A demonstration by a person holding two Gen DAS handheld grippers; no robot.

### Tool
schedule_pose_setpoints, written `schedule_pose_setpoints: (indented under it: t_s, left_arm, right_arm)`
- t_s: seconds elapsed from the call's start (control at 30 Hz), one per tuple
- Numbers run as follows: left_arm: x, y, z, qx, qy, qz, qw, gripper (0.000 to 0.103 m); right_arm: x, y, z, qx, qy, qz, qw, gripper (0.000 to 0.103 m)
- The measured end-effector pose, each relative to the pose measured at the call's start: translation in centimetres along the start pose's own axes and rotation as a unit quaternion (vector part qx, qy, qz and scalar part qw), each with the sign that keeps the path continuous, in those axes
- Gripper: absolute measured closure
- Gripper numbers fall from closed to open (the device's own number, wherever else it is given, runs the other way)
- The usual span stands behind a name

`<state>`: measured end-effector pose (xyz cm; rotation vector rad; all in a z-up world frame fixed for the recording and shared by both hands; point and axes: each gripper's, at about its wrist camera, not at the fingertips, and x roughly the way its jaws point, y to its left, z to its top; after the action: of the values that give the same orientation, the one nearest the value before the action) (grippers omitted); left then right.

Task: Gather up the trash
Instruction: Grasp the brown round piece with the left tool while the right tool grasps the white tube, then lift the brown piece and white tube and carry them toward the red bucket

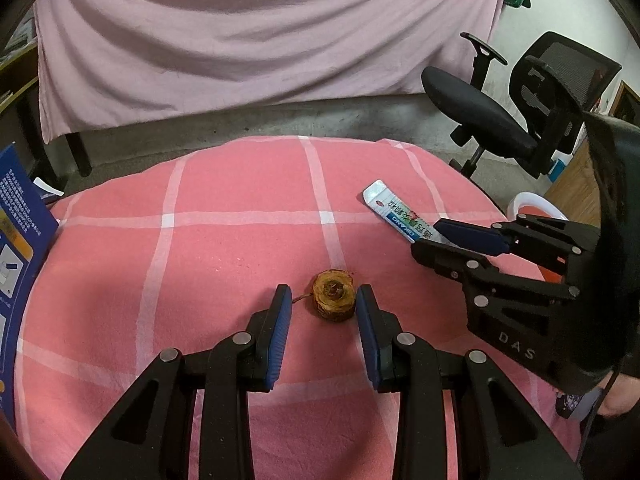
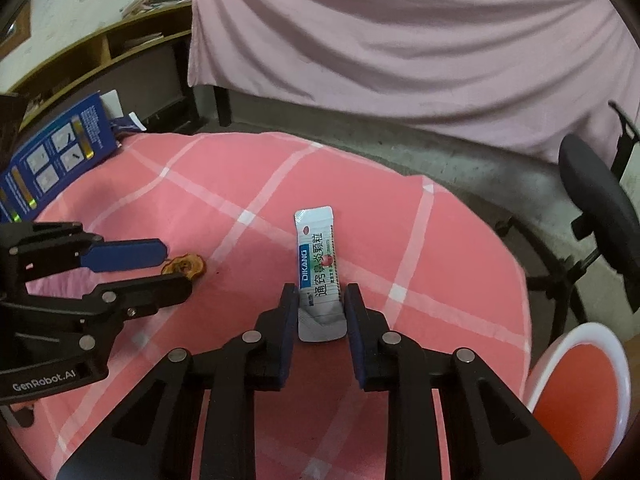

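On a table draped in a pink checked cloth, two handheld grippers close in on separate scraps of rubbish. The left gripper has its blue-padded fingers spread, with a brown, dried-out fruit core lying on the cloth between the tips; it sits nearer the right-hand pad, seemingly touching or just beside it, and clearly apart from the left-hand pad. From the right wrist camera the same core shows just beyond the left gripper's fingertips. The right gripper straddles the near end of a white medicine sachet printed "DIKANG", which lies flat with its length running away from the camera. Its fingers stand on either side of the packet's lower part, narrowly parted; whether the pads actually press the edges cannot be told. In the left wrist view the sachet juts out past the right gripper's tips. A blue printed box stands at the table's left edge, and a red and white stool sits beside the table at right.
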<state>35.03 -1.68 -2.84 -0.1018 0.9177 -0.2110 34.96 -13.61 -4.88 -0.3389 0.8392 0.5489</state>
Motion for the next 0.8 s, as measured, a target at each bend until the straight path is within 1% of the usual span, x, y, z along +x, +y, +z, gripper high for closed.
schedule_pose_setpoints:
  t_s: [0.1,0.17,0.37,0.57,0.63,0.8]
  left_arm:
    - [-0.6,0.3,-0.1,-0.008,-0.013,0.002,0.9999,0.075]
    - [-1.2,0.3,-0.1,-0.013,-0.029,0.005,0.9995,0.075]
    - [-3.9,-0.1,-0.8,-0.017,-0.104,0.015,0.9943,0.075]
    - [-6.1,-0.8,-1.9,-0.019,-0.175,0.028,0.9839,0.075]
    - [-7.0,-0.7,-2.4,-0.028,-0.202,0.026,0.9787,0.075]
    - [-9.0,-0.9,-3.2,-0.049,-0.257,0.021,0.9649,0.075]
  right_arm:
    - [-0.7,0.0,-0.1,-0.001,-0.018,-0.013,1.0,0.082]
    - [-1.4,-0.1,-0.2,0.003,-0.036,-0.017,0.999,0.082]
    - [-3.7,0.1,-0.4,0.008,-0.097,-0.029,0.995,0.081]
    - [-5.9,0.3,-0.9,0.015,-0.16,-0.045,0.986,0.082]
    - [-6.6,0.4,-1.1,0.019,-0.179,-0.051,0.982,0.082]
    - [-8.0,0.2,-1.5,0.032,-0.215,-0.049,0.975,0.082]
